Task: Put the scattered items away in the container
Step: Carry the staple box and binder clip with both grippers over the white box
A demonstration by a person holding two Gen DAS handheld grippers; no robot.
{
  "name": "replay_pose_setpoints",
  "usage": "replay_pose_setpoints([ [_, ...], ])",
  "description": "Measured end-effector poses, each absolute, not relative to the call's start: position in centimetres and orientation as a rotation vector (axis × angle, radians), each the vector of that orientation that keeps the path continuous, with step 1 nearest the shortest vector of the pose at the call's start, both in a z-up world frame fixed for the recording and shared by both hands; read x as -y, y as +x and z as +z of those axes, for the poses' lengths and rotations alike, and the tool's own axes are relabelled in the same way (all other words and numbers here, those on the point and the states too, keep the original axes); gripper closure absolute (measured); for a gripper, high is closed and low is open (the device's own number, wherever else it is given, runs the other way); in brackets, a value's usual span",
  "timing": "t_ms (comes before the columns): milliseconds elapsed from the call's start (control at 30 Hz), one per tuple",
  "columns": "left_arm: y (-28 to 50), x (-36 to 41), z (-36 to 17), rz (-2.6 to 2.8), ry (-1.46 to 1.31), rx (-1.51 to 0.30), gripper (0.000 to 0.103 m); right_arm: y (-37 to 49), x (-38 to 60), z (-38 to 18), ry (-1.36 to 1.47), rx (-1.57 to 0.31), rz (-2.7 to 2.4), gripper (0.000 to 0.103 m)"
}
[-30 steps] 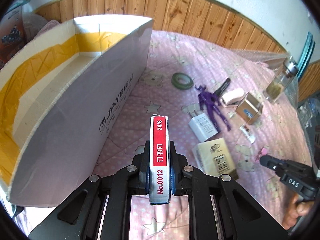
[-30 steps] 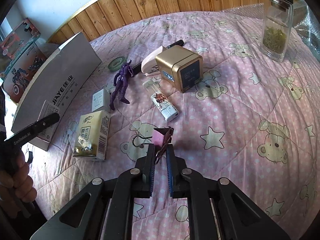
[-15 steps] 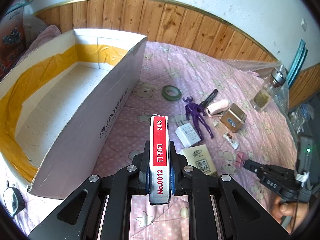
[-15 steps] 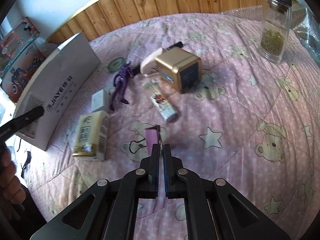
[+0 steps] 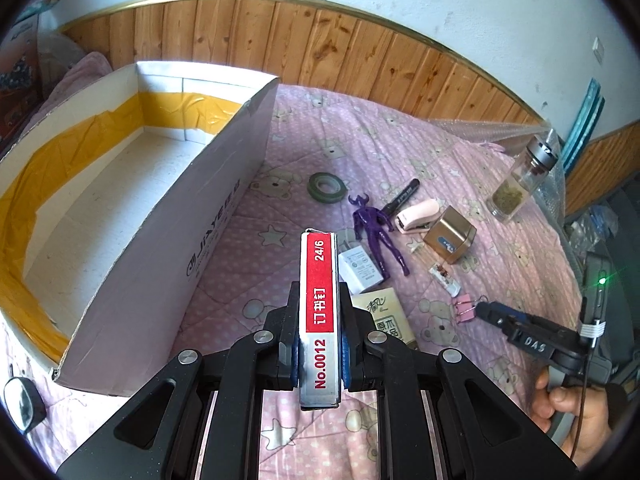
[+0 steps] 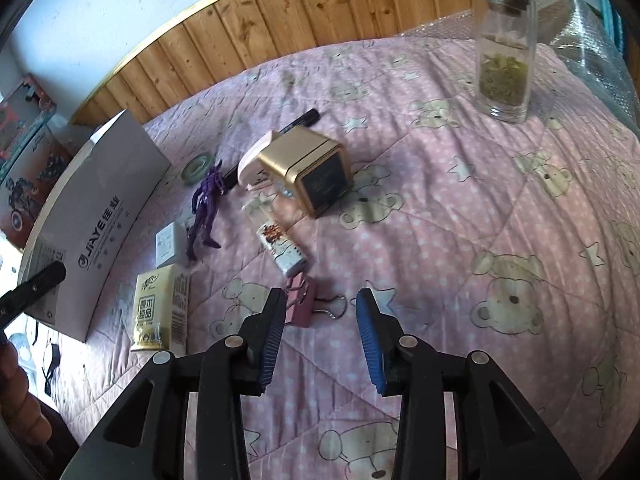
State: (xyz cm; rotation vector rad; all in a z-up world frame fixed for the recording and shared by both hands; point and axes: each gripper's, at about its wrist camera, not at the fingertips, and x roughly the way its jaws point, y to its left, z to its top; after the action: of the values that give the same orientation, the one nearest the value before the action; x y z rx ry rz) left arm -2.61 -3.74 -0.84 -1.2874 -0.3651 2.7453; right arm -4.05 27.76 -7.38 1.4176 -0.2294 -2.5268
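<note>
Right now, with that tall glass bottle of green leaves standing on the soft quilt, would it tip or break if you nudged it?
Probably tippy: the glass bottle stands upright, tall and narrow, on a soft quilt. Likely fragile and smooth, since its walls look like clear glass. It seems bottom-weighted, with leaves only in the lower part, which may steady it a little.

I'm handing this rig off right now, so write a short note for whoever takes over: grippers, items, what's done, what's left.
Left gripper: shut on the staple box, held beside the cardboard box, not yet dropped in.
Right gripper: jaws opening, holding nothing; pink binder clip lies on the quilt at its left fingertip.
Done: nothing visible in the cardboard box.
Left: staple box, clip, tissue pack, charger, purple figure, gold tin, stapler, marker, tape roll, printed tube.
</note>
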Motion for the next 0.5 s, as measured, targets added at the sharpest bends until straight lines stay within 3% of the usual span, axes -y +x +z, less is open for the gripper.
replay_pose_setpoints([
  [33,-2.7,3.8,-0.8,2.743,-1.289,0.368,0.088,-4.1,-27.4,-7.7,1.436,0.227,-2.498,0.066],
  [100,-2.8,3.9,-0.9,2.738,-1.291,0.379,0.088,-4.1,-26.7,-8.3,1.443,0.337,-2.359,0.078],
  [167,-2.7,4.0,-0.8,2.735,-1.288,0.387,0.088,-3.5,-25.6,-8.1,1.399,0.475,-2.194,0.078],
  [267,-2.6,4.1,-0.8,2.73,-1.289,0.397,0.088,-2.9,-24.6,-6.9,1.373,0.334,-2.262,0.076],
  [333,-2.5,4.3,-0.7,2.726,-1.292,0.407,0.088,-2.8,-24.2,-6.5,1.379,0.132,-2.383,0.068],
  [400,-2.6,4.4,-0.8,2.721,-1.301,0.424,0.088,-2.9,-23.9,-6.6,1.371,-0.044,-2.475,0.046],
  [500,-2.8,4.5,-1.0,2.705,-1.317,0.447,0.088,-4.3,-23.3,-7.6,1.352,-0.183,-2.478,0.039],
])
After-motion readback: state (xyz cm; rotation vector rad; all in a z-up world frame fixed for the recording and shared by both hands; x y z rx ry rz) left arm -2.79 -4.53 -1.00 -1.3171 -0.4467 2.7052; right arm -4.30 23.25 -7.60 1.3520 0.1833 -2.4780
